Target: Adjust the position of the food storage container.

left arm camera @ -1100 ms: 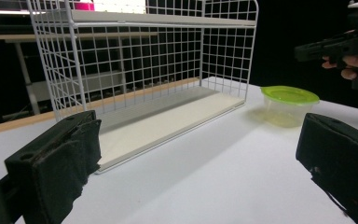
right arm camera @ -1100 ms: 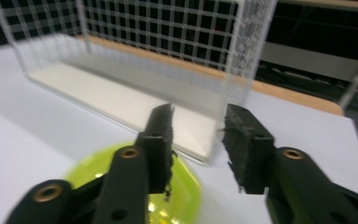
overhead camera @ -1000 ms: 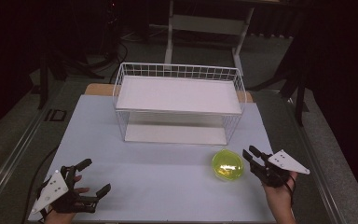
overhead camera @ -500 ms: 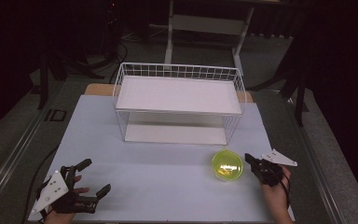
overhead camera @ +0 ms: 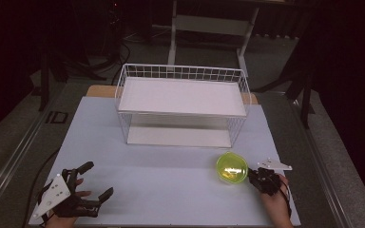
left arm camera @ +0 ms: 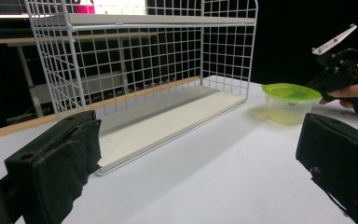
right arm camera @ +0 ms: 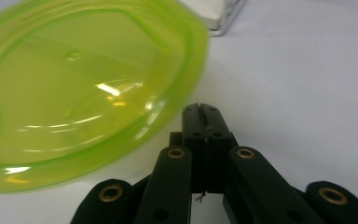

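A translucent green-yellow bowl [overhead camera: 231,167] sits on the white table [overhead camera: 161,175], right of centre, in front of the wire shelf rack [overhead camera: 183,97]. My right gripper [overhead camera: 252,175] is shut, and its tips [right arm camera: 205,110] press against the bowl's [right arm camera: 79,88] near right rim; I see nothing between the jaws. Across the table the bowl [left arm camera: 291,92] and the right gripper [left arm camera: 332,80] stand together, a hand behind them. My left gripper [overhead camera: 98,179] rests at the front left corner, open and empty [left arm camera: 196,154], well away from the bowl.
The white wire rack has a top shelf [overhead camera: 183,95] and a bottom board [left arm camera: 168,119], open toward me. Bare tabletop stretches between the two grippers. Dark floor and stand legs [overhead camera: 173,28] lie beyond the table's far edge.
The right gripper closed its jaws and slid in against the bowl's right rim. The bowl stayed about where it was. The left gripper has not moved.
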Action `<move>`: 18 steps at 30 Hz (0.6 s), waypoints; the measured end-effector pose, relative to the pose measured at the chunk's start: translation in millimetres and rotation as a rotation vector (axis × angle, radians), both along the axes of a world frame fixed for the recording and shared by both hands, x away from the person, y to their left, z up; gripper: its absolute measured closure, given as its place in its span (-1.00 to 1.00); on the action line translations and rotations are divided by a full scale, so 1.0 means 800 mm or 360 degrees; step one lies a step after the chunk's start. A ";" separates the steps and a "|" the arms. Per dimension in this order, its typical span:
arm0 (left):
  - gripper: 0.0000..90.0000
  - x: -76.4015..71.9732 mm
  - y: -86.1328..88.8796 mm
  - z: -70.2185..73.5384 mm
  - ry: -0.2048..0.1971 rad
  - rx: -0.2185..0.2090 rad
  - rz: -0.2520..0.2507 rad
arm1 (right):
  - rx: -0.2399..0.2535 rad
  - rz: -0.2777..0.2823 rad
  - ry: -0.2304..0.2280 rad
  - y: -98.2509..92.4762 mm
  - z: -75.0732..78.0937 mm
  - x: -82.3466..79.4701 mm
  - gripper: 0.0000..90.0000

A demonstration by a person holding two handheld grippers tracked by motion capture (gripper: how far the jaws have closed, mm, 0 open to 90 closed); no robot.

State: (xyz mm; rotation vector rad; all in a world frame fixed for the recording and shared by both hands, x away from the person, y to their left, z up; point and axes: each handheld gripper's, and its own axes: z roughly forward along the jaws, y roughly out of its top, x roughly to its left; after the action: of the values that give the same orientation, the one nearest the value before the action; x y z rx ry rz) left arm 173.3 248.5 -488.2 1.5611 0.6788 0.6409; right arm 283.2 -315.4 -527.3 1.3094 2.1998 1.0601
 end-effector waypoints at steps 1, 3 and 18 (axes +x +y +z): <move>-1.00 0.000 0.000 0.000 -0.0001 0.0000 0.0001 | -0.0007 0.0008 0.0019 0.003 -0.001 -0.001 1.00; -0.99 0.000 0.000 0.001 -0.0006 0.0003 0.0000 | -0.0024 0.0029 0.0035 0.007 -0.003 -0.004 1.00; -0.99 -0.001 -0.002 0.001 -0.0013 0.0027 0.0001 | -0.0017 0.0119 0.0034 0.030 -0.003 0.001 1.00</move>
State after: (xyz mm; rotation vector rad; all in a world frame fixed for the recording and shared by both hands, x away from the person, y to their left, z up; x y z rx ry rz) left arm 172.4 247.0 -487.7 1.5729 0.6691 0.6547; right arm 283.7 -291.7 -530.1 1.2485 2.2835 1.0641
